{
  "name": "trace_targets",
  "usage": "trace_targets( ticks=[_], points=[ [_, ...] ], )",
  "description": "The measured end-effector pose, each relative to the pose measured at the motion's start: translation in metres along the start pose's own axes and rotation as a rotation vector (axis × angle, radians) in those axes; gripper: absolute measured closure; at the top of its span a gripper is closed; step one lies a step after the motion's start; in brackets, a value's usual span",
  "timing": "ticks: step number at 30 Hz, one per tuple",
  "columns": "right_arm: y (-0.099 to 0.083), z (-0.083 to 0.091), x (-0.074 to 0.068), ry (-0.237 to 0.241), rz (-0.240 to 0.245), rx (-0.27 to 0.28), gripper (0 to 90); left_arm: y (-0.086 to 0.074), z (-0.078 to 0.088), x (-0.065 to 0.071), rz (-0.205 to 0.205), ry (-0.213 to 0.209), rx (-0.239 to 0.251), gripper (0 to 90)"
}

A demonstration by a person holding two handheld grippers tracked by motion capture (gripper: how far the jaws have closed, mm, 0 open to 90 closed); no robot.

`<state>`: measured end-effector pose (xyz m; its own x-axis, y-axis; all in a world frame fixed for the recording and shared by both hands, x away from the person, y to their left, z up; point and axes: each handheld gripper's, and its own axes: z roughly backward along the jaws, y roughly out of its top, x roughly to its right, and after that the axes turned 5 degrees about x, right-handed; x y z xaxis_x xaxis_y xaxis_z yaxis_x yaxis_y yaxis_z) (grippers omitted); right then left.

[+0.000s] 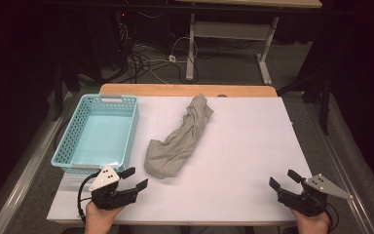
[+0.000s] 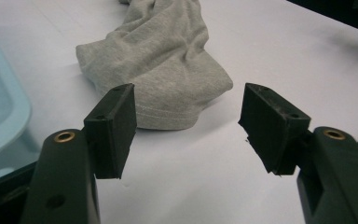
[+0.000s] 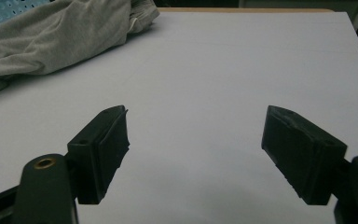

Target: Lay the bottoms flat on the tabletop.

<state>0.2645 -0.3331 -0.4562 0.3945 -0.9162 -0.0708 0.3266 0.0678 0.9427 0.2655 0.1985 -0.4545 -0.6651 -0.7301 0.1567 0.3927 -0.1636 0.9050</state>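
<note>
both tools wide apart, grey cloth untouched on the counter

left tool (image 1: pixel 134 178): held low at the near left of the counter (image 1: pixel 253 146), jaws spread wide with nothing between them. in the left gripper view the left tool (image 2: pixel 186 128) points at the near, hemmed end of the grey cloth (image 2: pixel 161 70); the cloth lies just beyond the pads, not touching them.

right tool (image 1: pixel 284 178): held at the near right edge of the counter, jaws likewise spread wide and holding nothing. in the right gripper view the right tool (image 3: pixel 196 154) faces bare white counter surface (image 3: pixel 242 70), with the grey cloth (image 3: pixel 51 37) well off to the upper left.

grey cloth (image 1: pixel 177 139): lies crumpled in a long diagonal strip near the middle of the counter, its wider end nearest the left tool, its narrower end toward the far edge.

light blue basket (image 1: pixel 73 141): stands at the left of the counter, just beside the cloth but apart from it, just beyond the left tool. its corner (image 2: pixel 0 116) shows at the left of the left gripper view.
</note>
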Motion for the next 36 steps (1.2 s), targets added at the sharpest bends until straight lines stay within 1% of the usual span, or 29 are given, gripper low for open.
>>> trace_targets(
  ticks=[2, 4, 5, 8, 9, 10, 11, 12, 13, 16, 17, 18, 19, 22, 26, 29, 32, 33, 34, 36],
  points=[
    [0.001, -0.001, -0.001, 0.001, 0.003, 0.006, 23.1, 0.002, -0.006, 0.001, -0.005, -0.003, -0.004, 35.3],
    [0.002, -0.006, -0.001, 0.015, -0.013, 0.011, 23.2, 0.005, -0.014, 0.002, -0.009, -0.007, -0.013, 35.3],
    [0.003, -0.009, -0.002, 0.027, -0.015, 0.006, 23.1, 0.006, -0.018, 0.002, -0.012, -0.008, -0.018, 35.3],
    [0.006, -0.022, -0.009, 0.049, 0.014, -0.021, 23.7, 0.01, -0.028, 0.005, -0.03, -0.014, -0.036, 35.4],
    [0.007, -0.026, -0.011, 0.054, 0.008, -0.024, 24.8, 0.012, -0.031, 0.005, -0.027, -0.02, -0.041, 36.1],
    [0.009, -0.029, -0.011, 0.072, -0.003, -0.027, 26.1, 0.013, -0.033, 0.004, -0.025, -0.022, -0.043, 36.7],
    [0.011, -0.034, -0.012, 0.09, -0.023, -0.041, 25.7, 0.015, -0.035, 0.004, -0.024, -0.017, -0.042, 36.8],
    [0.012, -0.038, -0.013, 0.104, -0.033, -0.055, 25.8, 0.016, -0.037, 0.003, -0.025, -0.01, -0.044, 37.0],
    [0.014, -0.042, -0.016, 0.114, -0.032, -0.07, 25.9, 0.017, -0.039, 0.002, -0.02, -0.002, -0.045, 37.2],
    [0.017, -0.053, -0.027, 0.143, -0.01, -0.097, 27.3, 0.019, -0.046, -0.002, -0.008, 0.011, -0.065, 38.1],
    [0.019, -0.056, -0.031, 0.143, 0.003, -0.108, 27.6, 0.02, -0.048, -0.003, -0.007, 0.021, -0.077, 38.3],
    [0.02, -0.059, -0.035, 0.144, 0.017, -0.117, 28.3, 0.02, -0.051, -0.004, -0.004, 0.018, -0.083, 38.5],
    [0.021, -0.062, -0.039, 0.15, 0.021, -0.121, 29.3, 0.02, -0.054, -0.005, -0.008, 0.027, -0.095, 38.5],
    [0.024, -0.071, -0.046, 0.175, 0.009, -0.146, 31.1, 0.02, -0.062, -0.008, 0.004, 0.018, -0.119, 38.6],
    [0.027, -0.079, -0.053, 0.204, -0.011, -0.146, 32.2, 0.02, -0.07, -0.011, -0.017, 0.036, -0.141, 41.2],
    [0.028, -0.086, -0.057, 0.225, -0.02, -0.152, 33.3, 0.02, -0.075, -0.012, -0.016, 0.037, -0.156, 41.9],
    [0.029, -0.093, -0.062, 0.241, -0.003, -0.183, 34.3, 0.02, -0.082, -0.012, -0.023, 0.043, -0.179, 42.8],
    [0.029, -0.095, -0.064, 0.244, 0.003, -0.191, 34.5, 0.02, -0.084, -0.012, -0.025, 0.051, -0.185, 43.5],
    [0.029, -0.097, -0.066, 0.248, 0.009, -0.196, 34.5, 0.02, -0.085, -0.011, -0.031, 0.062, -0.191, 45.4],
    [0.029, -0.099, -0.068, 0.261, 0.003, -0.209, 34.6, 0.02, -0.088, -0.011, -0.029, 0.063, -0.214, 48.8]
  ],
)
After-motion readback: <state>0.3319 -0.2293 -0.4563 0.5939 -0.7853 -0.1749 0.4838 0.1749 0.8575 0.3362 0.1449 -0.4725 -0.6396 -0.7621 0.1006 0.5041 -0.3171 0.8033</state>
